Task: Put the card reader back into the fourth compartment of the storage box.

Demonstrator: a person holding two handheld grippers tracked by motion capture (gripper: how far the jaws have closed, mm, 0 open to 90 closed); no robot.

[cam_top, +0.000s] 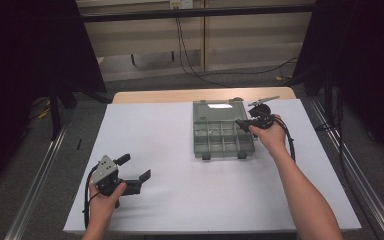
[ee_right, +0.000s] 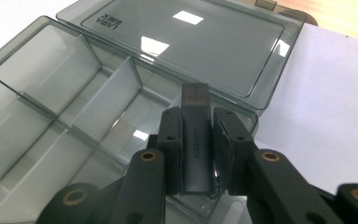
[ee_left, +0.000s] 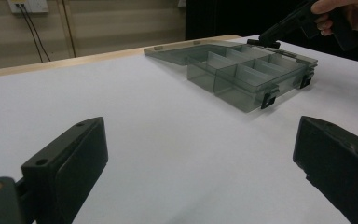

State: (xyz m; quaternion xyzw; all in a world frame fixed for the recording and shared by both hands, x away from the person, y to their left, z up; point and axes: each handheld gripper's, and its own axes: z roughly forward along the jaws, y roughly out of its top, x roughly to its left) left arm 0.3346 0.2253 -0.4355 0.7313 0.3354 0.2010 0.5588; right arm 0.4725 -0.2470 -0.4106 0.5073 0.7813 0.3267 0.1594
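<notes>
Adapter, small, dark, clamped between right gripper fingers over organizer box near-corner compartment: lower straight before parting; left gripper fingers apart, empty, well clear of box.

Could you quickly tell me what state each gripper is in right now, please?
Left gripper: open, holding nothing, low over the white table.
Right gripper: shut on a small dark adapter, above the open compartment box.

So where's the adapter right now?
The adapter is clamped in the right gripper, over the open box's right edge.
</notes>
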